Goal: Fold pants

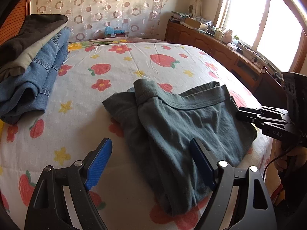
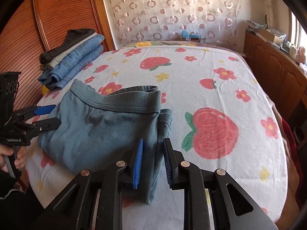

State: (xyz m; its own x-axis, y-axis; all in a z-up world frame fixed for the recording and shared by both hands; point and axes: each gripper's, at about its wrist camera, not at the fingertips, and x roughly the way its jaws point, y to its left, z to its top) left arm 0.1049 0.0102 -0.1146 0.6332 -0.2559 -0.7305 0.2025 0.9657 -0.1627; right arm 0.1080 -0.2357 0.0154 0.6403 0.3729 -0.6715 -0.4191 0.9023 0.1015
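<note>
Grey-green cotton pants [image 1: 178, 122], folded into a bundle with the waistband on top, lie on the near part of the bed [image 1: 122, 71] with its white strawberry-and-flower sheet. Left hand-held gripper [image 1: 151, 163] gapes wide over the bundle's near edge, gripping nothing. Right hand-held gripper [image 2: 152, 163] is slightly parted, cloth between its blue pads, not pinched. Folded stack of jeans and dark clothes [image 1: 32, 65] sits far left.

tongs [image 2: 151, 164]: black frames | blue ribbed pads [image 2: 138, 163] | silver pivot screws [image 2: 121, 163]

Folded pants [image 2: 107, 132] between seemingly parted fingers [image 2: 138, 159]
</note>
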